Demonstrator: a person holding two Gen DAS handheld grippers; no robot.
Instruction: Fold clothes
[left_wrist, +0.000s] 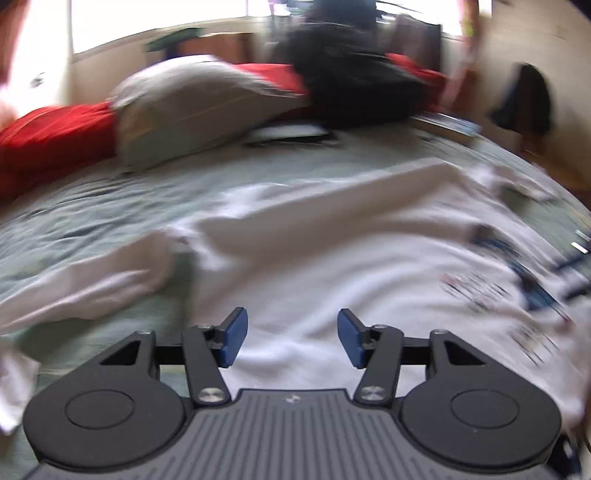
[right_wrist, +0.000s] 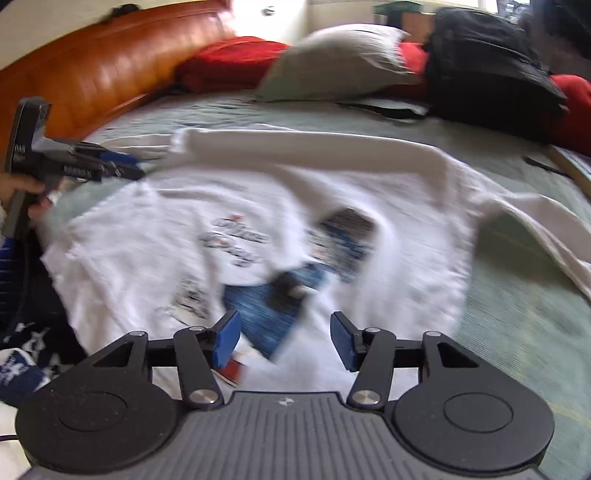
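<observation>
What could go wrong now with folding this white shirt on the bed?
1. Both tools, left and right, are open over the shirt and hold nothing; a careless pinch may take the bedsheet too.
2. One sleeve already lies across the body, so a pull may undo it.

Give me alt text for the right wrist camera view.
An open right gripper hovers over a white printed T-shirt spread on a green bedspread. The left gripper, held in a hand, is at the shirt's left edge; pillows and a black bag lie behind.
</observation>
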